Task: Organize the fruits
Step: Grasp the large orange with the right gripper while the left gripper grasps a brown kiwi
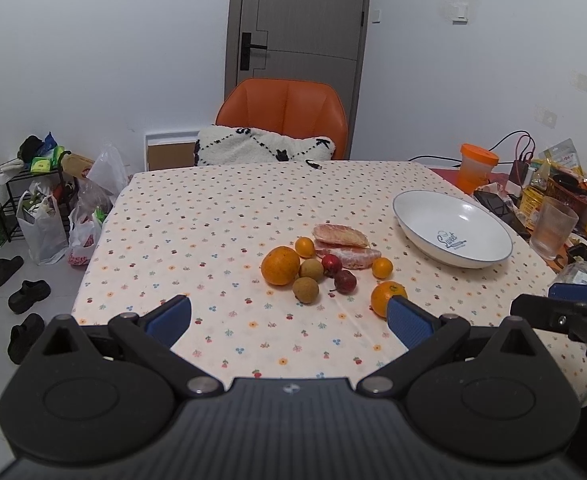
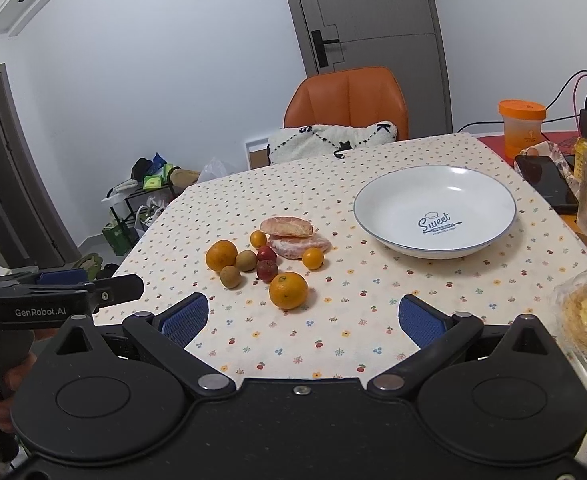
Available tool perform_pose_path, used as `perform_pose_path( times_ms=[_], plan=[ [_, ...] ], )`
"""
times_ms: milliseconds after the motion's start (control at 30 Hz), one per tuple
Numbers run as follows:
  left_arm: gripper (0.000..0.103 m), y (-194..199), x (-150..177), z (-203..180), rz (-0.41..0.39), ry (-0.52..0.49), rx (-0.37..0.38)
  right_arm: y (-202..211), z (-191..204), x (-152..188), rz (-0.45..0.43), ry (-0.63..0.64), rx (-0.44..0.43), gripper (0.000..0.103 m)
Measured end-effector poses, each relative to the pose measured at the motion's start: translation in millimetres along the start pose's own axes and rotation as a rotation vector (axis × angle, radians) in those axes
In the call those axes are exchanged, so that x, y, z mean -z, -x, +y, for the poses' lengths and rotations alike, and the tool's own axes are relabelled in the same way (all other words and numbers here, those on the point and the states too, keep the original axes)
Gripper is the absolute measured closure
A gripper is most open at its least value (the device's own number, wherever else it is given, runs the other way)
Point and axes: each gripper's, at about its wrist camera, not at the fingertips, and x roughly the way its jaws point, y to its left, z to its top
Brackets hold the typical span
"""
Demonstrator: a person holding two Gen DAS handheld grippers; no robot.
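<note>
- Two tongs hover above the near edge of the surface (image 2: 373, 288), both spread wide and holding nothing: left tongs (image 1: 289, 320), right tongs (image 2: 303, 318).
- Fruits lie in a loose cluster on the dotted cloth: a large orange (image 2: 221, 255), a second orange (image 2: 288, 290) nearest the tongs, two small yellow fruits (image 2: 313, 258), two brown round fruits (image 2: 246, 260), two dark red fruits (image 2: 267, 270) and two peeled citrus pieces (image 2: 287, 227).
- The white bowl (image 2: 413, 200), marked "Sweet", stands to the right of the cluster, apart from it, with no fruit inside.
- An orange chair (image 1: 285, 108) stands at the far side.
</note>
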Motion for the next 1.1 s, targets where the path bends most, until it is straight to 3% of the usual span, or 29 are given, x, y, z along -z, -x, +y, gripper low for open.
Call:
perform_pose_path(
  times_ms=[433, 500, 567, 767, 1100],
  plan=[
    [0.004, -48.0, 13.4, 9.1, -0.036, 0.015, 0.009, -56.8, 0.6, 9.5, 0.016, 0.021, -0.071, 0.001],
    [0.011, -56.8, 14.7, 7.0, -0.031, 0.002, 0.011, -65.8, 1.8, 9.6, 0.016, 0.020, -0.079, 0.005],
    [0.015, -63.3, 15.4, 5.0, -0.033, -0.007, 0.024, -74.3, 1.9, 9.6, 0.024, 0.013, -0.103, 0.017],
    [0.033, -84.2, 14.9, -0.6, -0.017, -0.014, 0.040, -99.1, 2.5, 10.3, 0.057, 0.014, -0.118, 0.030],
    [0.051, -112.9, 13.4, -6.2, 0.019, -0.005, 0.065, -120.9, -0.5, 8.6, 0.094, 0.026, -0.129, 0.037]
  ],
)
